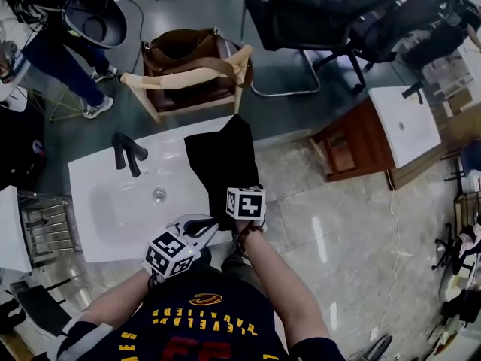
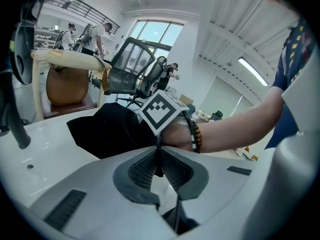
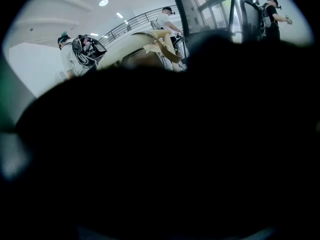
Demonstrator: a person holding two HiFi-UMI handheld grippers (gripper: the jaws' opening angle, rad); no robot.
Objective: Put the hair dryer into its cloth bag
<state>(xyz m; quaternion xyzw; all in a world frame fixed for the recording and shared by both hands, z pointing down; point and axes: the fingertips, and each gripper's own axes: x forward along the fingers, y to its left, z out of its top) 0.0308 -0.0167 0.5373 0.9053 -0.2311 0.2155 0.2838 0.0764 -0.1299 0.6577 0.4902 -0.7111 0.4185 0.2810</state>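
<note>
A black cloth bag (image 1: pixel 224 164) lies across the white sink counter (image 1: pixel 98 179), to the right of the basin. My left gripper (image 1: pixel 209 226) is at the bag's near end. In the left gripper view its jaws (image 2: pixel 159 160) are shut, with a strip of dark cloth pinched between the pads (image 2: pixel 172 171). My right gripper (image 1: pixel 243 198) reaches into the bag's near end. Only its marker cube shows, and its jaws are hidden. The bag (image 3: pixel 160 144) blacks out almost all of the right gripper view. I see no hair dryer in any view.
A black tap (image 1: pixel 128 153) stands behind the basin, whose drain (image 1: pixel 158 195) is to the left of the bag. Beyond the counter is a wooden chair (image 1: pixel 188 70) with a brown bag on it, then black office chairs (image 1: pixel 316 13). A person (image 1: pixel 60 43) stands at the far left.
</note>
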